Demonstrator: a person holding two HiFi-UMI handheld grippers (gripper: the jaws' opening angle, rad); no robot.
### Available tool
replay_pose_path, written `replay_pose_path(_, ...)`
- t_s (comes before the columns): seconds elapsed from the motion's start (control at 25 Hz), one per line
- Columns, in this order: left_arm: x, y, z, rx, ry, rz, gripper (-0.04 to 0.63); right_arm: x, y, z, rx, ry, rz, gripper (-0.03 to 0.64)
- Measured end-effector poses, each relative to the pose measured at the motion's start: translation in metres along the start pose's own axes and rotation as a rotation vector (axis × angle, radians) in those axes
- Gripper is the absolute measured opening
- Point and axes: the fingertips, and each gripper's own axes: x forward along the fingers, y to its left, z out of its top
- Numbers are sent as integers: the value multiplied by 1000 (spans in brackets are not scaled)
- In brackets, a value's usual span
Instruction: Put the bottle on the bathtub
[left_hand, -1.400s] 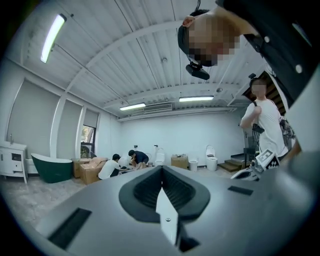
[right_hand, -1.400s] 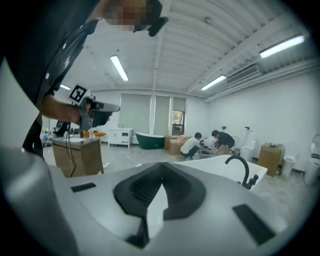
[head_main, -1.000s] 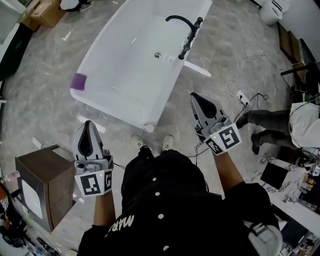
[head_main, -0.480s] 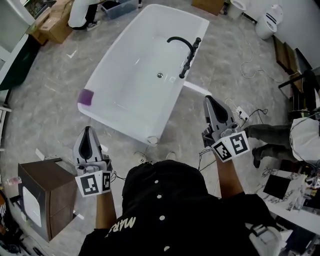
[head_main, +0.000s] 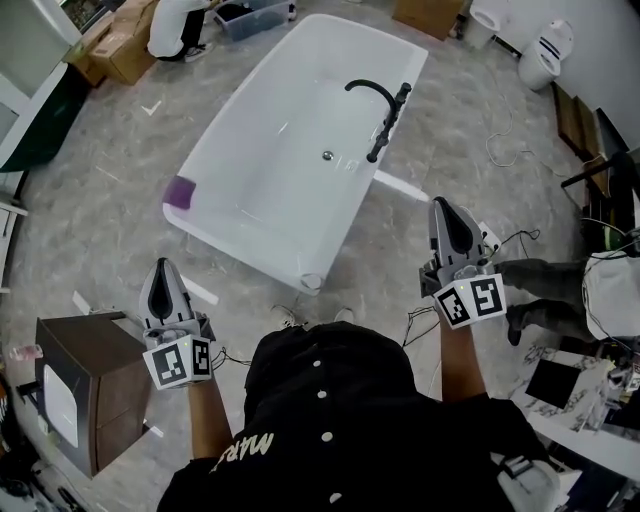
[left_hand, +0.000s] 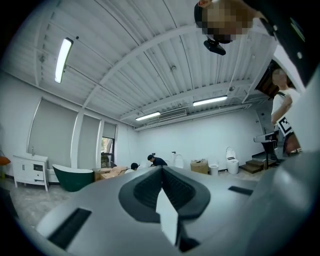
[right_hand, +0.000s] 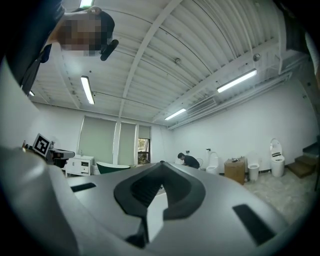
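Note:
The white bathtub (head_main: 250, 225) lies slantwise on the floor ahead, with a black tap (head_main: 385, 105) on its right rim. A purple block (head_main: 180, 192) sits on its left rim and a small pale round thing (head_main: 311, 283) at its near corner. I cannot make out a bottle for certain. My left gripper (head_main: 160, 266) is held level at the lower left, short of the tub, shut and empty. My right gripper (head_main: 442, 204) is at the right, beside the tub's near end, also shut and empty. The left gripper (left_hand: 161, 169) and the right gripper (right_hand: 161, 163) each show meeting jaws in their own views.
A brown cabinet (head_main: 85, 385) stands close by my left hand. A seated person's legs (head_main: 540, 290) and cables (head_main: 500, 135) are on the right. A crouching person (head_main: 178, 25), cardboard boxes (head_main: 125, 50) and toilets (head_main: 548, 45) lie beyond the tub.
In the head view the left gripper has slid down and left, towards the cabinet, and the right gripper has shifted right. The tub now sits farther from both. Both stay shut.

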Motion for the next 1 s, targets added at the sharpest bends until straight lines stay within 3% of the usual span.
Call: replay_pose_path(1.0, 7, -3, 12, -12, -36, -15, 9, 18, 28, -11, -32, 40, 63, 2)
